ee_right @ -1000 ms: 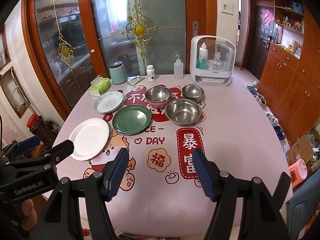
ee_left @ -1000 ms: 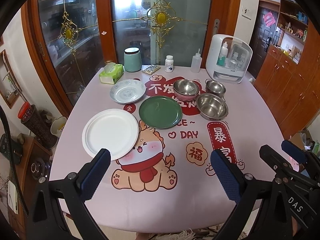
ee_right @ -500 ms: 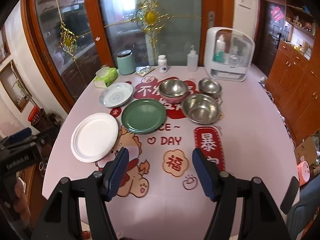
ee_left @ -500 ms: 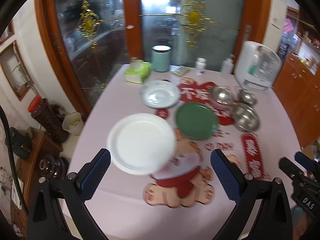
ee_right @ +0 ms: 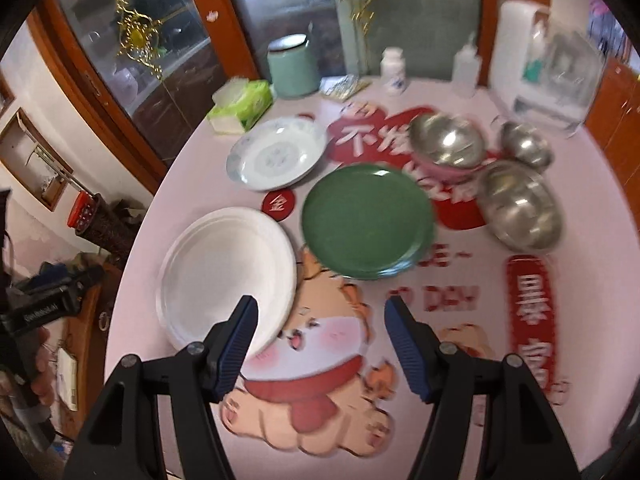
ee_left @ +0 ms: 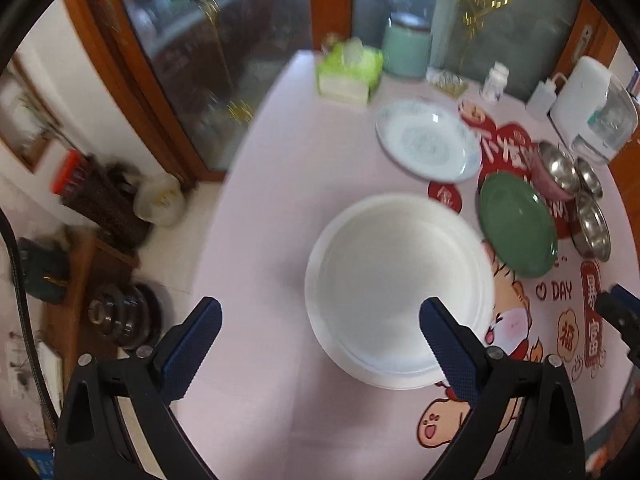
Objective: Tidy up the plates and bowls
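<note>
While both views are smeared by blur, the left gripper (ee_left: 320, 344) plainly stands spread wide above the table (ee_left: 272, 208), its blue pads gripping nothing; the right-hand pad (ee_left: 446, 350) overlaps the near rim of the white plate (ee_left: 396, 288) in the picture, though whether it touches the plate cannot be told. That white plate lies flat on the pink cloth near the table's left edge. From it, the green plate (ee_left: 518, 226) sits just beside at about 2 o'clock, and the patterned blue-and-white plate (ee_left: 428, 140) lies farther off at about 12 o'clock. Three steel bowls (ee_left: 592, 224) cluster past the green plate toward the right rim of the left wrist view. The right gripper (ee_right: 320, 344) is likewise open wide and empty, hovering over the cartoon dog print; its left pad (ee_right: 236, 348) overlaps the lower right rim of the white plate (ee_right: 224, 272), contact unclear. In the right wrist view the green plate (ee_right: 366, 220) lies at 12 o'clock from the gripper, the patterned plate (ee_right: 276, 154) at about 11 o'clock, the pink-sided steel bowl (ee_right: 446, 142) at 1 o'clock, with a larger steel bowl (ee_right: 520, 208) and a small one (ee_right: 524, 146) farther right. A green tissue box (ee_right: 242, 104) and a mint canister (ee_right: 290, 66) stand at the far edge.
</note>
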{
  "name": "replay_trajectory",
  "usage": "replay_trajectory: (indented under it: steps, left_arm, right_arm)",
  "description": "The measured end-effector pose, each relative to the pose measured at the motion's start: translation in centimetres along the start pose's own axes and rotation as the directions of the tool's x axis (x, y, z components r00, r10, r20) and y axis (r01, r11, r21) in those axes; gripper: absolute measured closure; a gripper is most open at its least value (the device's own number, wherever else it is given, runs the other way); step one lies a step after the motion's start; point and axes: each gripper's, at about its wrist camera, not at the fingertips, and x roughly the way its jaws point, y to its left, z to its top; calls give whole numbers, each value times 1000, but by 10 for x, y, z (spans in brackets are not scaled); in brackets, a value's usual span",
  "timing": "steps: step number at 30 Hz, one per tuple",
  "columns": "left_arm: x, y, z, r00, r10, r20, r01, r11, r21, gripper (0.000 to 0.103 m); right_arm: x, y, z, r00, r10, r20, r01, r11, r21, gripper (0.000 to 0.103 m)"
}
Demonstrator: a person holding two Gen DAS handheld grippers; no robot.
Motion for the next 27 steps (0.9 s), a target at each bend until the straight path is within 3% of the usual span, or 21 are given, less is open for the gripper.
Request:
replay_trajectory:
  steps: [10, 15, 24, 26, 27]
  left_arm:
    - [101, 24, 15, 986, -108, -127, 114, 993, 38, 15]
    - [141, 19, 20, 966, -143, -214, 159, 986, 55, 38]
    - [171, 21, 22, 937, -177, -302, 199, 979, 46, 63]
    - [172, 23, 22, 933, -178, -314, 201, 979, 43, 64]
    - [173, 23, 23, 932, -171, -321, 194, 980, 42, 65]
  right_arm:
    - [90, 26, 10, 990, 0, -140, -5, 999, -33, 37]
    - [111, 28, 10, 984, 7, -179, -12, 1000, -27, 42]
    - [135, 21, 10, 967, 14, -253, -14, 1000, 2, 55]
    - [138, 18, 10, 964, 20, -266, -17, 1000, 12, 58]
    - [140, 18, 9, 962, 24, -271, -21, 1000, 14, 64]
